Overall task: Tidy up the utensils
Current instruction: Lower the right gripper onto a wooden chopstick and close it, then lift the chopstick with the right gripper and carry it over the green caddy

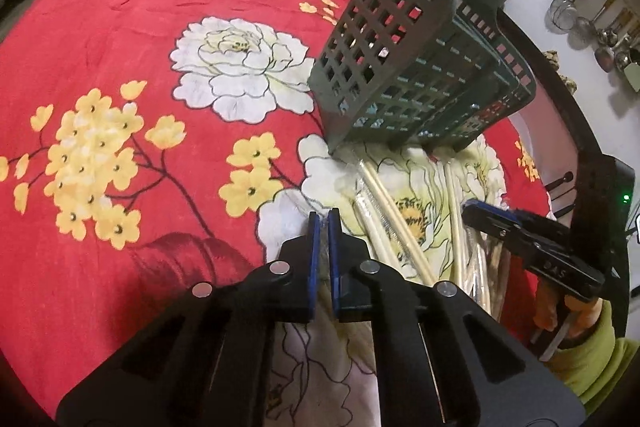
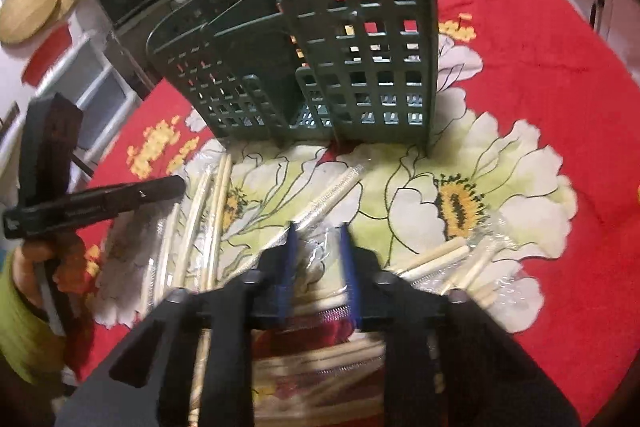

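The green holder [image 2: 304, 67] stands upright on the red flowered cloth [image 1: 120, 27], and every utensil lies loose in front of it: wrapped chopsticks [image 2: 212, 211] fanned out ahead of its left compartments, a wrapped straw-like stick [image 2: 332, 191] slanting away from its middle, and short pale sticks [image 2: 440, 259] in clear wrap off its right corner.

The right tool [image 2: 320, 251] hangs over the wrap near the slanted stick with its jaws narrowly parted and nothing firmly between them. The left tool [image 1: 323, 227] has its jaws almost closed and looks empty, low over the cloth on the holder's left.

The likely trouble is the plastic — a pinch may catch only the slippery wrap, letting the sticks slide out or dragging neighbours along. The holder is light and sits on soft cloth — a push against its rim could tip it.
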The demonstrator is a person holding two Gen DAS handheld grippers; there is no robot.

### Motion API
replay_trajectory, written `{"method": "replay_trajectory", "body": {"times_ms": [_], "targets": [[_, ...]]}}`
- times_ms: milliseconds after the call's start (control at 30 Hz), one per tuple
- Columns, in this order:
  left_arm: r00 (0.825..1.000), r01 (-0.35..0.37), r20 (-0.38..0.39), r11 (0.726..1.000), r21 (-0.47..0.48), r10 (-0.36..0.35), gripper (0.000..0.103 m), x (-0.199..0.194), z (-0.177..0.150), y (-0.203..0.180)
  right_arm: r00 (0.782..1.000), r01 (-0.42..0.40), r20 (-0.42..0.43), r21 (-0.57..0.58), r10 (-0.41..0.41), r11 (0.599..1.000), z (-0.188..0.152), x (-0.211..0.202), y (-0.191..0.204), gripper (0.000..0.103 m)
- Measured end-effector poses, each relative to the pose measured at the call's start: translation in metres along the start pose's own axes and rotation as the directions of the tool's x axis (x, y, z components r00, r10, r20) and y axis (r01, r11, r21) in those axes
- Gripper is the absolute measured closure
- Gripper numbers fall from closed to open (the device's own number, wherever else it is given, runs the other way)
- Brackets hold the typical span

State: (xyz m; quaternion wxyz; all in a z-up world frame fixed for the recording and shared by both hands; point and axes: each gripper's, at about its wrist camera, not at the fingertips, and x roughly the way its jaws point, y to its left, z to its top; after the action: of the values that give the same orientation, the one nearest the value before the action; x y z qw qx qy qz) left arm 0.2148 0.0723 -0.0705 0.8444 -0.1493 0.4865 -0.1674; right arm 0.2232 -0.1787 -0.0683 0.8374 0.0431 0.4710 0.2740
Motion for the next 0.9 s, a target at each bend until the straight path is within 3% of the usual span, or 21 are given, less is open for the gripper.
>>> {"method": "replay_trajectory", "body": {"times_ms": [67, 533, 800, 900], "targets": [[1.000, 0.010, 0.006, 1.000, 0.002, -0.010, 0.101, -0.001, 0.003, -0.001, 1.000, -0.012, 0.011, 0.007, 0.012, 1.000, -0.001, -0.005, -0.002, 0.095], [0.997, 0.077, 0.003, 0.997, -0.009, -0.077, 0.101, -0.018, 0.016, 0.022, 0.995, 0.022, 0.096, -0.023, -0.020, 0.999, 0.002, -0.038, 0.001, 0.096], [0.992, 0.129, -0.006, 0.992, -0.007, -0.129, 0.101, -0.031, 0.018, 0.034, 0.986, 0.035, 0.168, -0.085, -0.020, 0.996, 0.007, -0.063, 0.023, 0.097], [0.995, 0.095, 0.011, 0.995, 0.009, -0.096, 0.102, -0.040, 0.020, 0.035, 0.981, 0.044, 0.193, -0.109, -0.022, 0.993, 0.009, -0.072, 0.033, 0.097]]}}
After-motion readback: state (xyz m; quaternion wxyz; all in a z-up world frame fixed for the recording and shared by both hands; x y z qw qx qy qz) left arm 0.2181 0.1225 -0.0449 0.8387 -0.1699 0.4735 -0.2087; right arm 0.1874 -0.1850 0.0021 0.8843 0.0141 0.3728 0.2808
